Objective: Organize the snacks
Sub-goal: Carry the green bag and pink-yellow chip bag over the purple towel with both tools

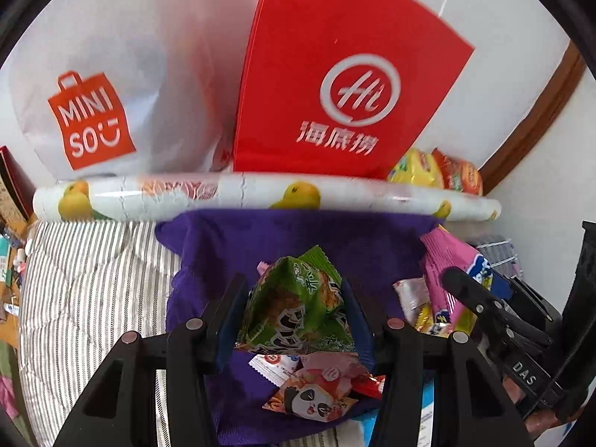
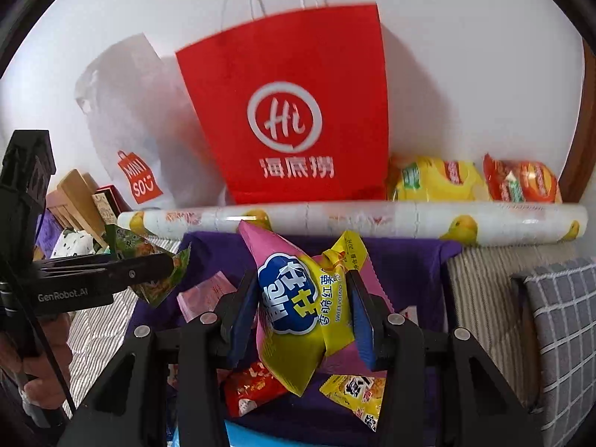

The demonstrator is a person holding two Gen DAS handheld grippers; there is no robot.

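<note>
My left gripper [image 1: 294, 298] is shut on a green snack packet [image 1: 298, 298] and holds it above a purple cloth [image 1: 231, 246]; it also shows in the right wrist view [image 2: 149, 268]. My right gripper [image 2: 303, 298] is shut on a pink and yellow sweet potato snack bag [image 2: 294, 305], also lifted above the cloth. A red Haidilao paper bag [image 2: 290, 111] and a white Miniso bag [image 1: 93, 111] stand against the wall behind. Loose packets lie on the cloth: a panda packet [image 1: 316, 398], a red packet [image 2: 249, 387] and a yellow packet [image 2: 357, 395].
A rolled sheet with a duck print [image 2: 335, 219] lies between the cloth and the bags. A yellow snack bag [image 2: 436, 178] and an orange snack bag [image 2: 521, 182] sit right of the red bag. Striped bedding [image 1: 93, 279] lies left, a checked cushion [image 2: 562, 316] right.
</note>
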